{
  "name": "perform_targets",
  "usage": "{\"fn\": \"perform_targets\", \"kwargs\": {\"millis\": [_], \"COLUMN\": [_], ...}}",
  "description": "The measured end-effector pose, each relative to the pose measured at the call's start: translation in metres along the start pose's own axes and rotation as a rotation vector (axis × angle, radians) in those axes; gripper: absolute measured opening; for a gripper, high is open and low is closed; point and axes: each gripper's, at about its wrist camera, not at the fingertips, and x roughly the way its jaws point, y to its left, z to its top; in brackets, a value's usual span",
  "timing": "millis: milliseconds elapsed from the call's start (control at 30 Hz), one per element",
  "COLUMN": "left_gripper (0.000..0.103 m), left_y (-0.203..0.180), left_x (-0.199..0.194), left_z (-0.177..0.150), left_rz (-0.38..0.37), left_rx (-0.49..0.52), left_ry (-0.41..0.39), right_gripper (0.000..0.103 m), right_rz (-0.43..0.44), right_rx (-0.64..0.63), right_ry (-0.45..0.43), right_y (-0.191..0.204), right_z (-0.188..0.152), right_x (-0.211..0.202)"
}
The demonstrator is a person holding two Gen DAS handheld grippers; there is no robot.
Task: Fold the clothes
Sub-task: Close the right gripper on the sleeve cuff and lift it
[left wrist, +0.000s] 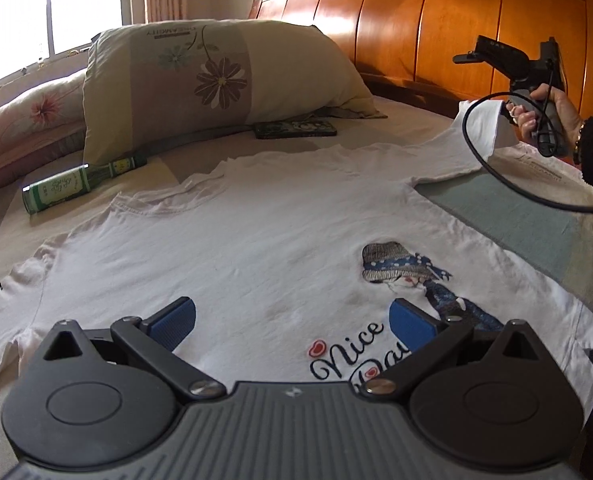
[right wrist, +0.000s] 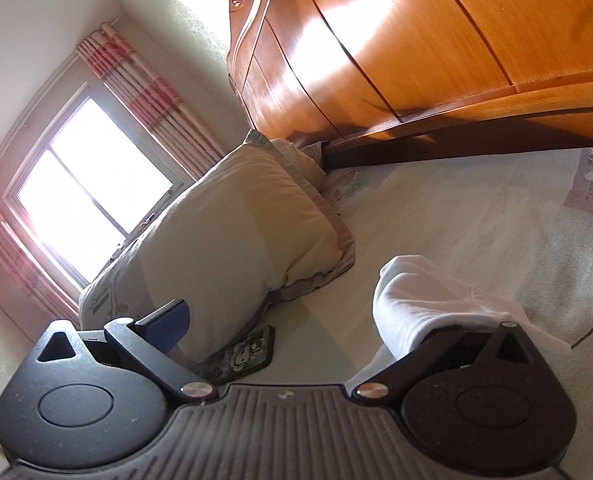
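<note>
A white cotton T-shirt [left wrist: 232, 240] lies flat, print side up, on the bed [left wrist: 508, 216], its neckline toward the pillow [left wrist: 216, 84] and wooden headboard [left wrist: 456, 28], its hem nearest the left tongs [left wrist: 292, 320], so its long axis runs away from that camera. The left tongs hover wide apart, holding nothing. The right tongs [right wrist: 292, 316] also stand apart, a soft sleeve [right wrist: 428, 304] draped over one finger

You can read "Nice" on the white T-shirt [left wrist: 256, 248], and "DREAMCITY", upside down, on the pillow [left wrist: 200, 80].
</note>
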Motion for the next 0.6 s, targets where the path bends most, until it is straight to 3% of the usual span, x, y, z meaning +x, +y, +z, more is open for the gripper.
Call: {"fn": "perform_targets", "kwargs": {"millis": [133, 600], "left_gripper": [0.102, 0.102], "left_y": [0.002, 0.005], "left_x": [-0.010, -0.033], "left_z": [0.014, 0.000], "left_rz": [-0.065, -0.169], "left_rx": [0.017, 0.073], "left_ry": [-0.013, 0.008], "right_gripper": [0.103, 0.103], "right_rz": [0.005, -0.030], "right_rx": [-0.014, -0.156], "right_ry": [0.034, 0.141], "right_y": [0.018, 0.096], "right_z": [-0.007, -0.043], "right_x": [0.001, 0.016]}}
